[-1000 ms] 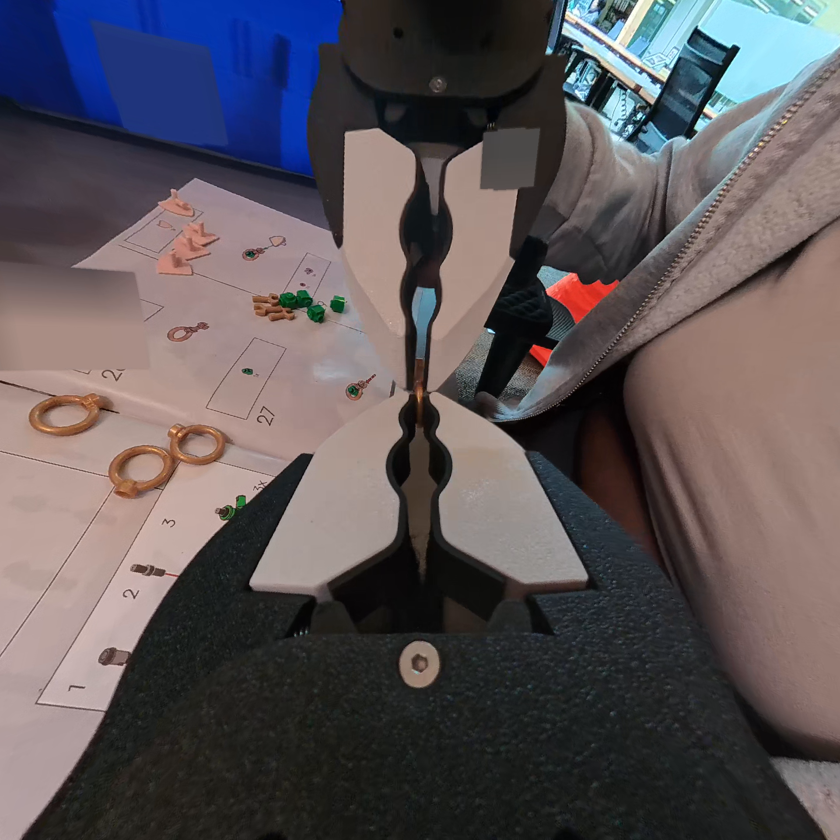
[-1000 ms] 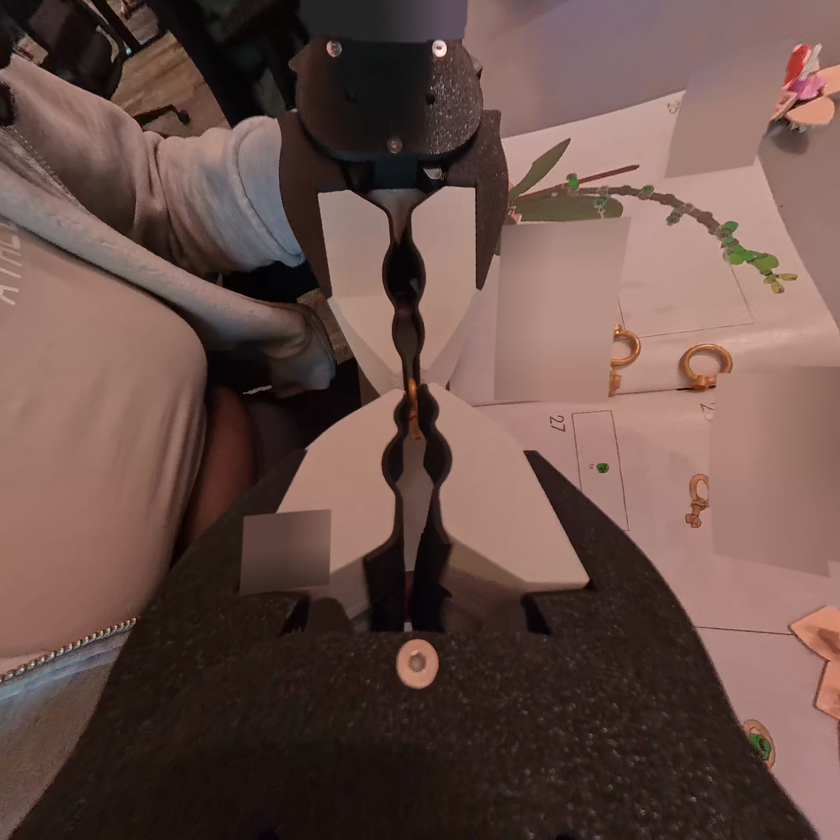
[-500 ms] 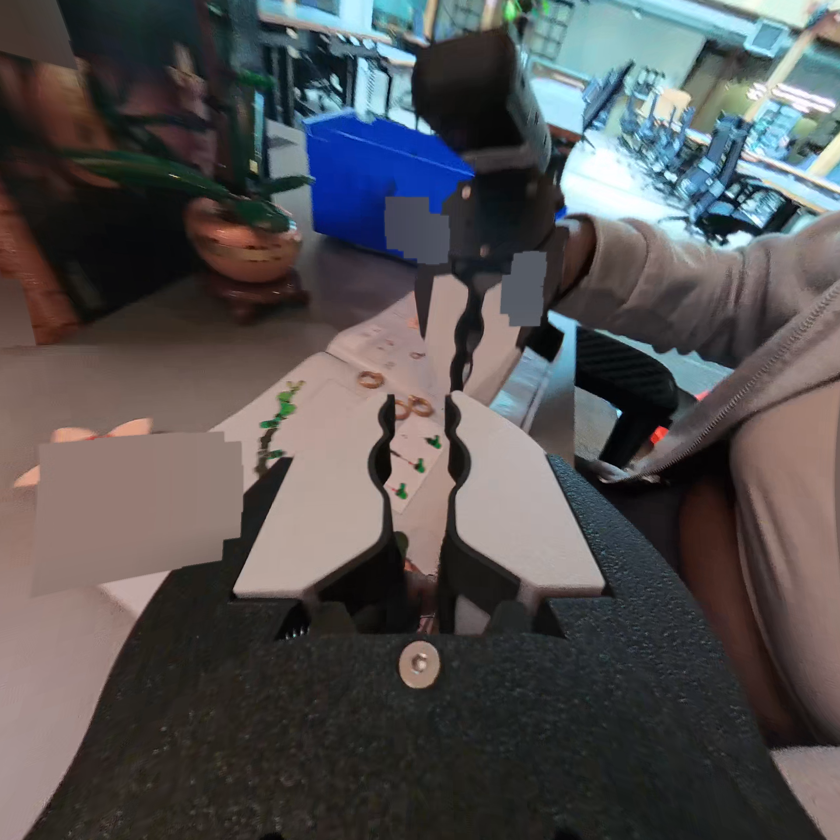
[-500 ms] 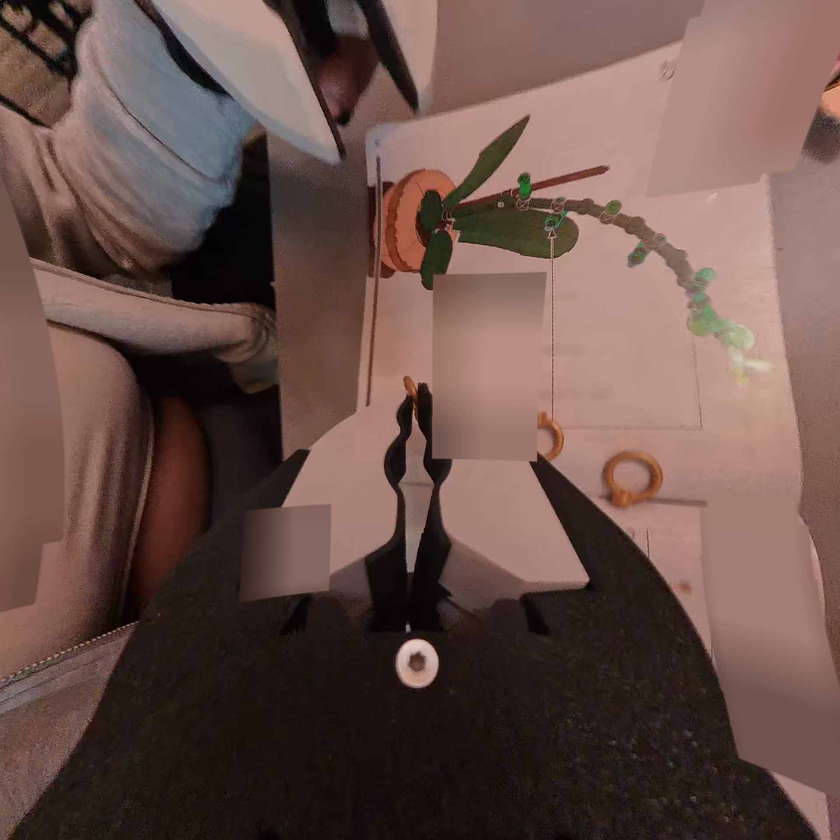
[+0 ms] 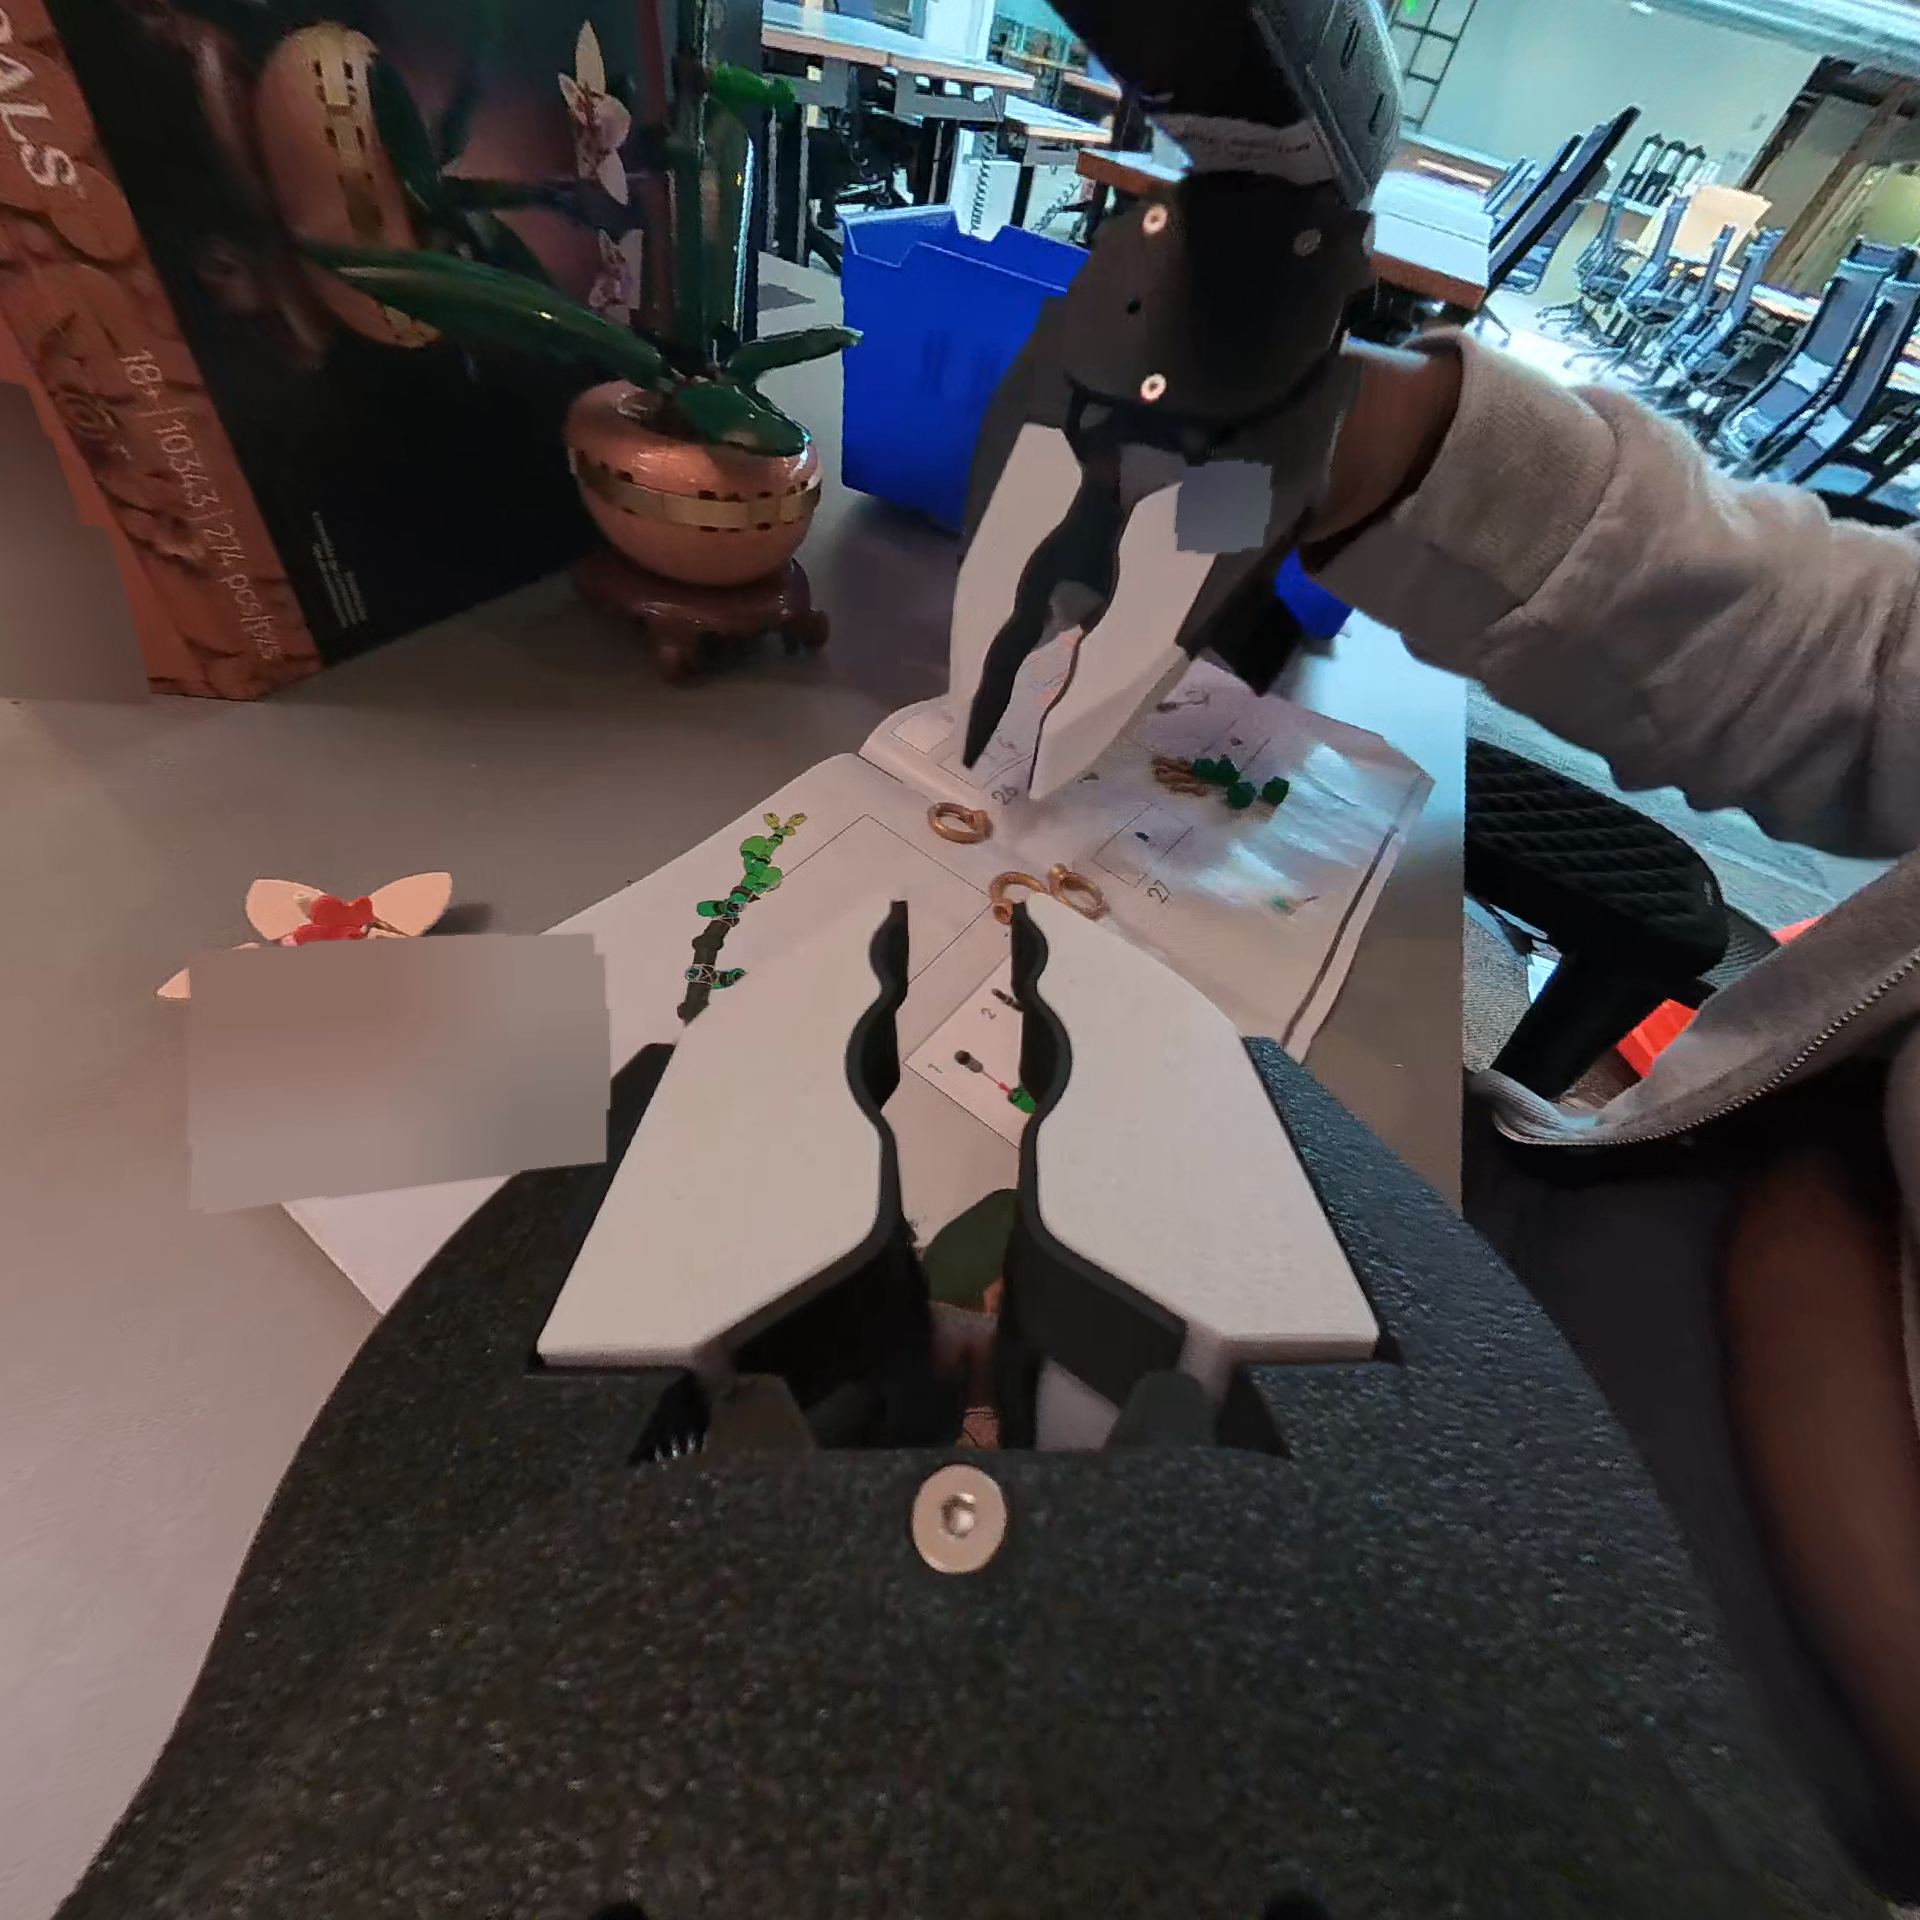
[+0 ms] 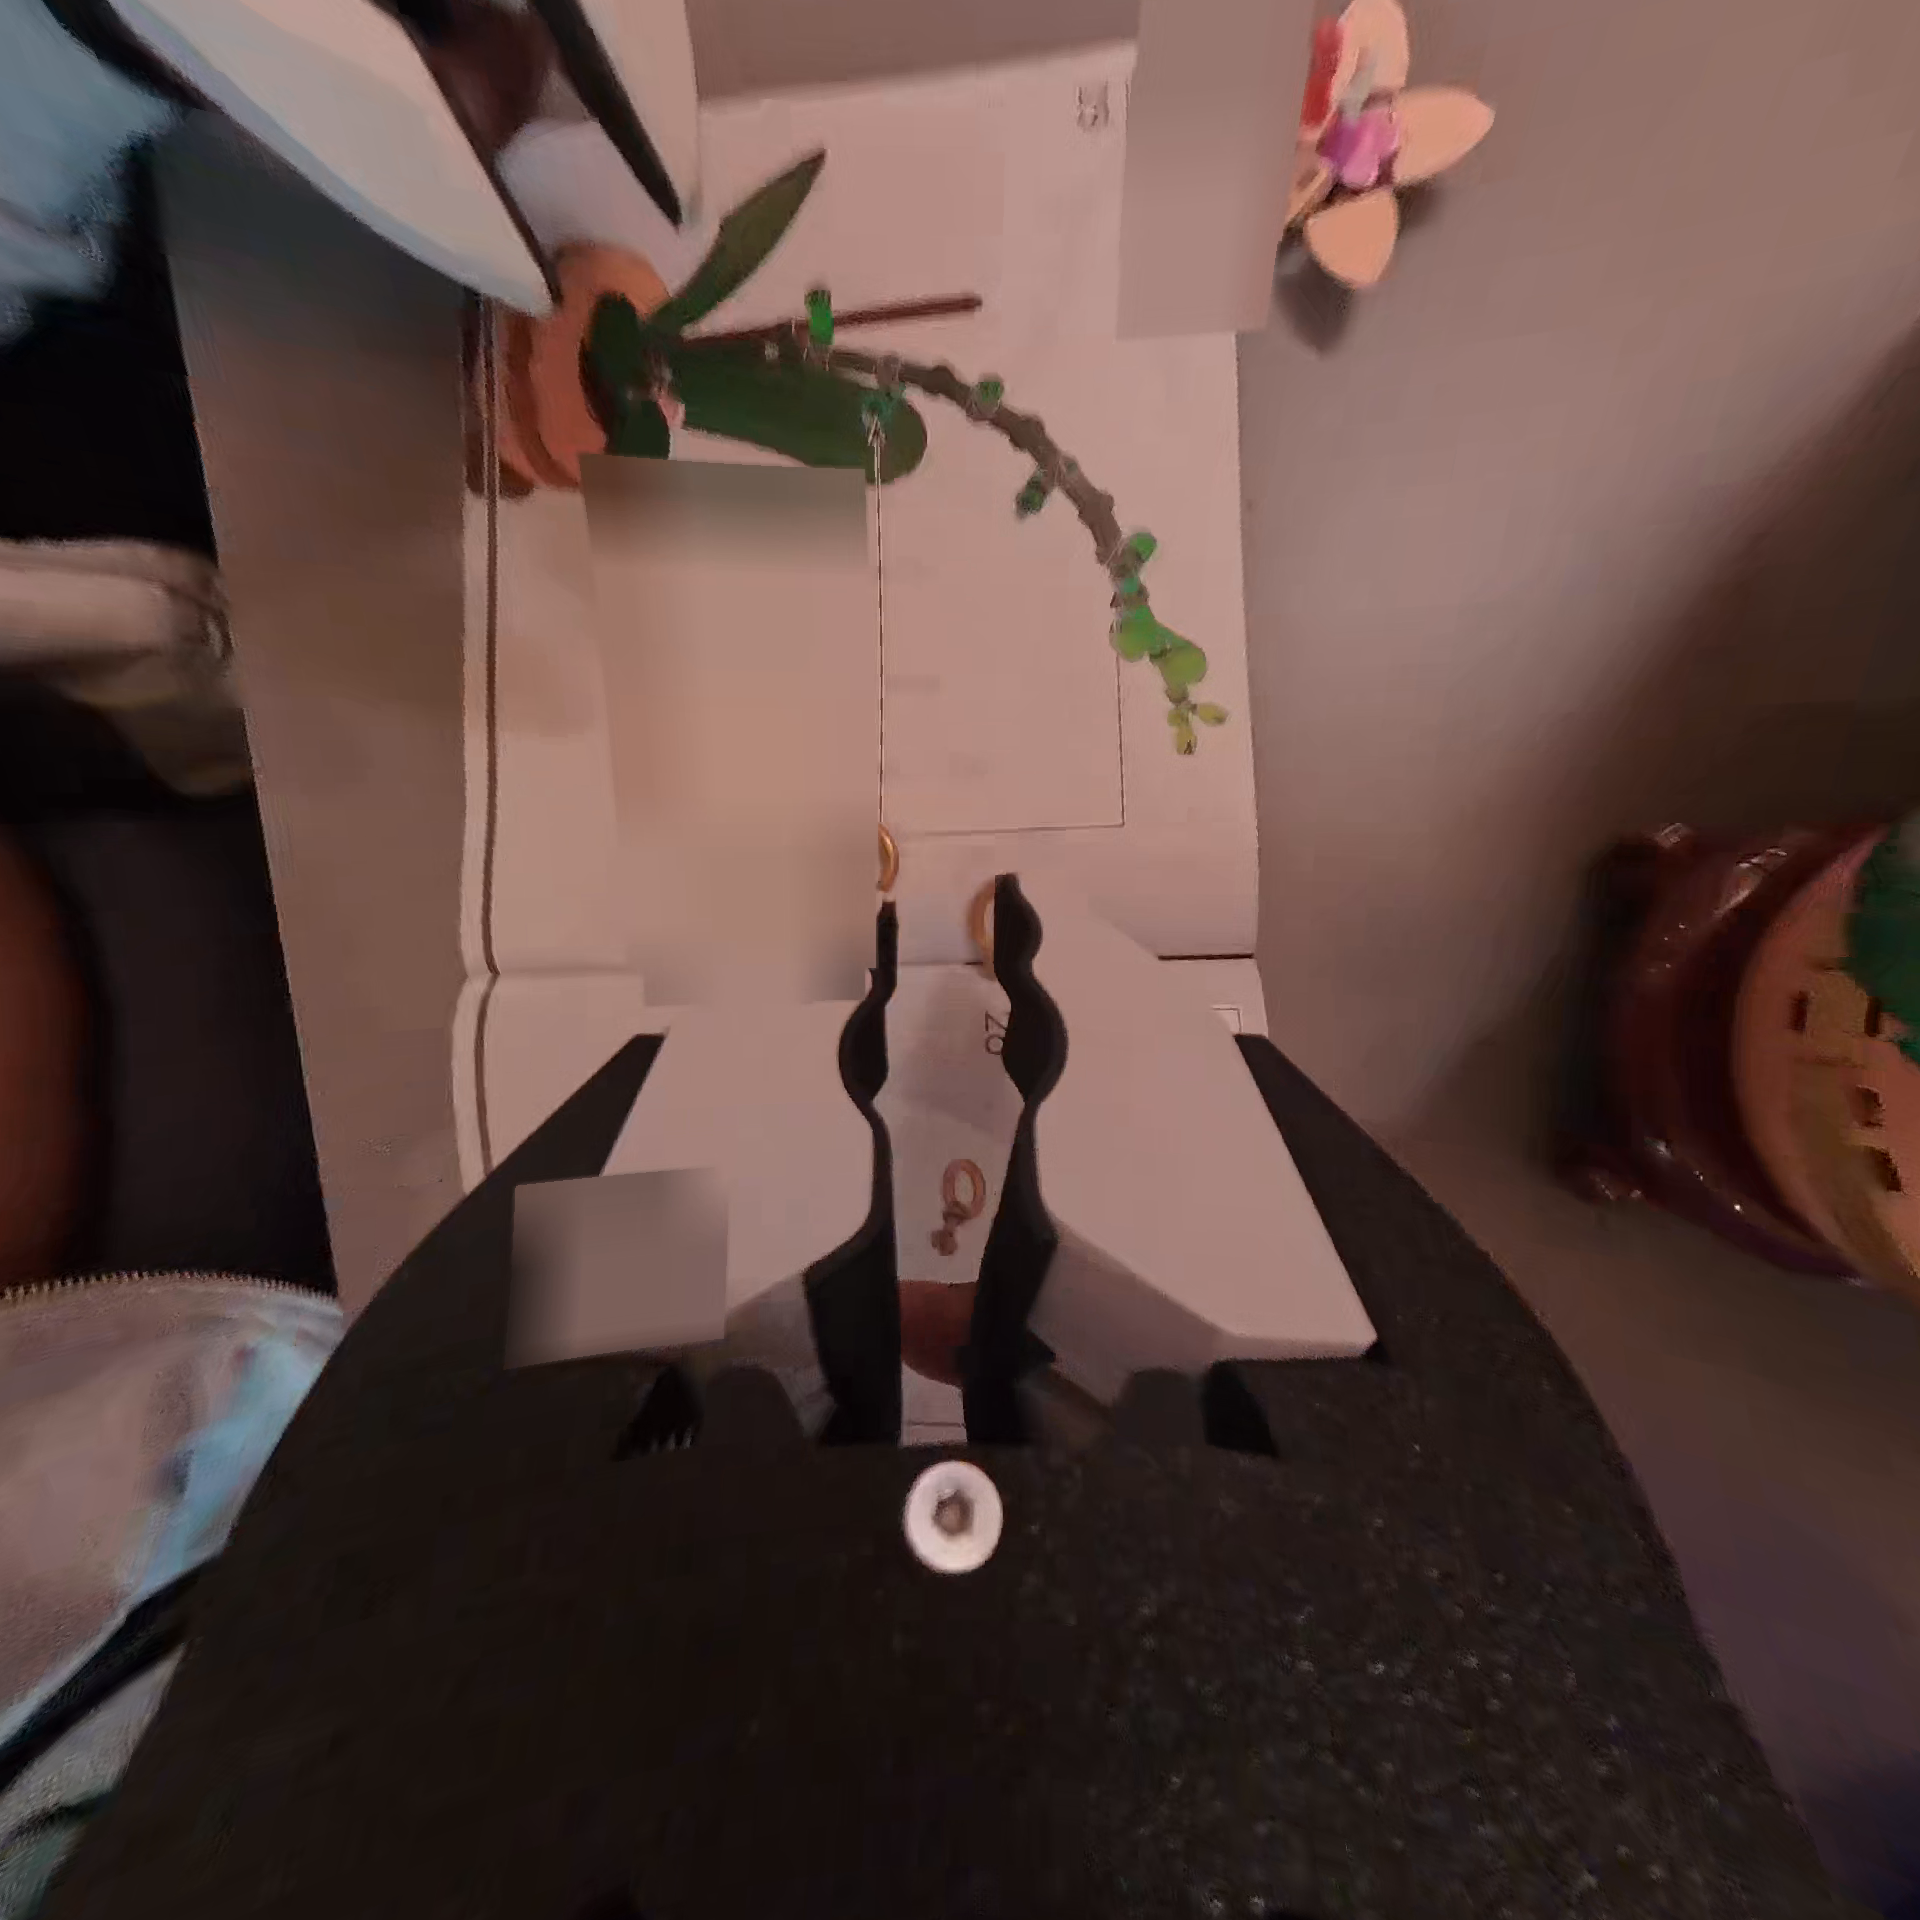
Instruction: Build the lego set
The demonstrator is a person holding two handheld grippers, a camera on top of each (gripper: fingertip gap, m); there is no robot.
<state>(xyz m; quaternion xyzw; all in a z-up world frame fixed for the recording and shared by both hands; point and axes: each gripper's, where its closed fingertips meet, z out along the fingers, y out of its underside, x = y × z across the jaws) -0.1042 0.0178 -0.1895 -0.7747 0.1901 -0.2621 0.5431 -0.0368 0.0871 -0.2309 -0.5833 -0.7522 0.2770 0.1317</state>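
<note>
Both grippers are apart and empty, left (image 5: 956, 925), right (image 6: 940, 904) over the booklet (image 5: 1226, 883); gold rings (image 5: 958, 822) lie loose there; I'd drop straight down and pinch one ring's rim.

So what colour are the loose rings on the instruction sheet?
Gold, the rings; the left wrist view shows them best.

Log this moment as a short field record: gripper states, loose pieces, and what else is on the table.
left gripper: open, empty, above the booklet
right gripper: open, empty, fingers pointing down at the page
open white instruction booklet: flat on the grey table
gold ring-shaped pieces: three, loose on the booklet
small green pieces: cluster on the far page
built orchid in pink pot: behind the booklet
</note>
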